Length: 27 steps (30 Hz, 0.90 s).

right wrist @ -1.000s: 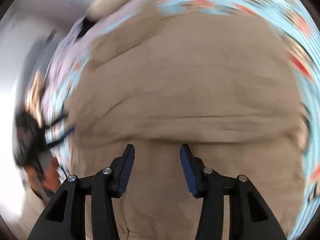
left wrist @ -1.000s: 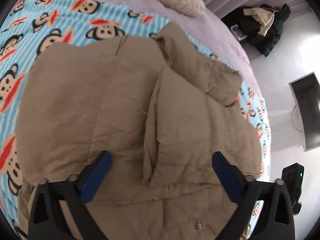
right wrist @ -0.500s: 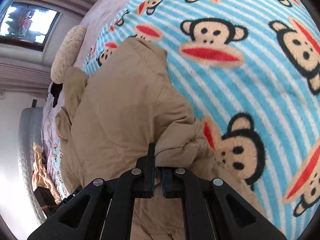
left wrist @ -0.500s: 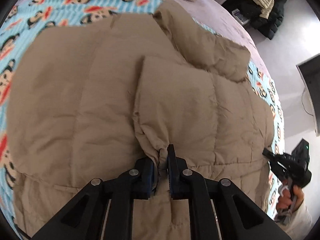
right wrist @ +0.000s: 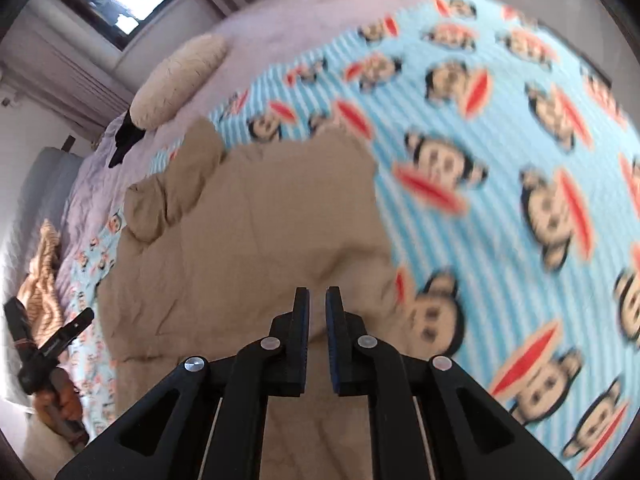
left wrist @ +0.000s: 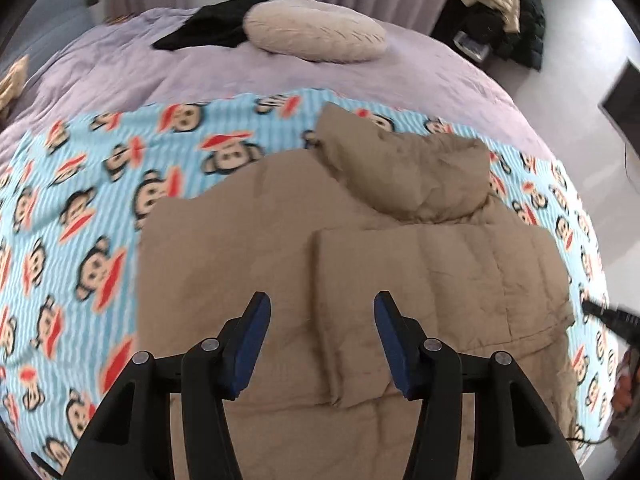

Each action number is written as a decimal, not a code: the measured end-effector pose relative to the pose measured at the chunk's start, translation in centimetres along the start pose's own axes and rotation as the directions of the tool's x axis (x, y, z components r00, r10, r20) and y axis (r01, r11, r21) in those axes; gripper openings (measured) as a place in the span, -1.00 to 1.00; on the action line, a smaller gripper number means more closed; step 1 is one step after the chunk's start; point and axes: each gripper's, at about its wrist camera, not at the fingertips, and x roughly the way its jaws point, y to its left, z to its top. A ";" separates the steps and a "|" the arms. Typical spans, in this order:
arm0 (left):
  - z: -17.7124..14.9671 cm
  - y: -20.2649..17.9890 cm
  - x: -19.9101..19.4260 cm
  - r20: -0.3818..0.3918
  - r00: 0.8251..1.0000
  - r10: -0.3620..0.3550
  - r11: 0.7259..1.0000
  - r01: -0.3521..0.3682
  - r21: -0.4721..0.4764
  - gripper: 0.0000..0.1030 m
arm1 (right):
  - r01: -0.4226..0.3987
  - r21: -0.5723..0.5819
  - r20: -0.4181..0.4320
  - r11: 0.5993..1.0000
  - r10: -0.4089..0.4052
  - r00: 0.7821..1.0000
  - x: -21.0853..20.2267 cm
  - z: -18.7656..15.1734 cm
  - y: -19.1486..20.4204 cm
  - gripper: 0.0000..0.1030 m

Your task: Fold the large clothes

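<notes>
Jacket: tan quilted coat (left wrist: 360,264) spread flat on the monkey-print blanket (left wrist: 80,208), centre of the left wrist view; one side panel already folded over the middle, hood (left wrist: 408,168) bunched at its upper edge.
Left tongs: (left wrist: 322,312) lower centre of frame, above the coat, jaws standing apart and just been opening (nothing between the blue pads, no cloth caught).
Right tongs: (right wrist: 318,304) lower centre of the right wrist view, over the coat's edge near the blanket; jaws nearly together with a thin gap, just eased apart a little, no fabric pinched.
Bed: lilac cover (left wrist: 160,68) beyond the blanket, upper part of frame.
Pillow: pale oval cushion (left wrist: 316,36) upper centre, dark garment (left wrist: 212,28) beside it, touching.
Other clutter: heap of clothes (left wrist: 508,12) on the floor, upper right.
Blur: blanket print smeared in both views.
</notes>
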 end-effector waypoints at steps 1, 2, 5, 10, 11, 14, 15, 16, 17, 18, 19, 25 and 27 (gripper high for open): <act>0.1 -0.7 1.2 -0.009 1.000 -0.004 1.000 0.004 0.013 0.07 | -0.009 0.015 0.003 1.000 0.009 1.000 0.3 0.7 -0.2 -0.79; 0.0 -1.4 2.3 -0.014 1.000 0.002 1.000 -0.002 0.023 0.07 | -0.030 0.035 0.000 0.999 0.030 1.000 1.0 1.5 -0.5 -0.79; -0.5 -2.1 6.1 -0.053 0.994 0.095 0.995 -0.093 0.040 0.07 | 0.001 0.049 -0.037 0.999 0.001 0.999 3.6 2.3 -1.2 -0.79; -0.7 -1.3 8.7 -0.062 0.997 0.054 0.998 -0.053 0.014 0.18 | 0.032 0.067 -0.079 0.997 -0.027 0.997 7.0 1.3 -2.6 -0.95; -0.7 -1.5 8.9 -0.059 0.996 0.060 0.998 -0.059 0.028 0.18 | 0.034 0.064 -0.073 0.997 -0.030 0.997 7.4 1.2 -2.7 -0.95; -0.6 -1.8 8.7 -0.062 0.995 0.082 0.996 -0.080 0.044 0.19 | 0.040 0.083 -0.069 0.996 -0.035 0.997 7.9 1.2 -2.9 -0.95; -0.5 -1.7 8.5 -0.065 0.994 0.087 0.996 -0.084 0.038 0.19 | 0.047 0.085 -0.070 0.995 -0.041 0.997 7.8 1.3 -2.8 -0.95; -0.3 -1.7 8.2 -0.066 0.994 0.092 0.996 -0.090 0.030 0.19 | 0.052 0.084 -0.072 0.995 -0.046 0.996 7.6 1.4 -2.6 -0.95; -0.3 -1.6 7.6 -0.064 0.993 0.100 0.995 -0.099 0.023 0.19 | 0.056 0.079 -0.071 0.995 -0.051 0.996 7.4 1.5 -2.4 -0.95; -0.4 -1.5 7.1 -0.061 0.992 0.108 0.994 -0.107 0.020 0.19 | 0.060 0.069 -0.066 0.996 -0.056 0.996 6.8 1.5 -2.2 -0.94; -0.5 -1.4 6.4 -0.059 0.991 0.117 0.993 -0.116 0.016 0.19 | 0.061 0.065 -0.062 0.996 -0.057 0.996 6.3 1.3 -2.2 -0.90; -2.4 -1.1 3.3 -0.081 0.985 0.151 0.988 -0.153 -0.015 0.19 | 0.099 0.035 -0.043 0.994 -0.098 0.994 3.1 -0.9 -1.8 -0.85; -3.5 -1.5 2.5 -0.095 0.985 0.147 0.989 -0.149 -0.014 0.19 | 0.107 0.009 -0.052 0.994 -0.106 0.993 2.2 -2.1 -1.3 -0.85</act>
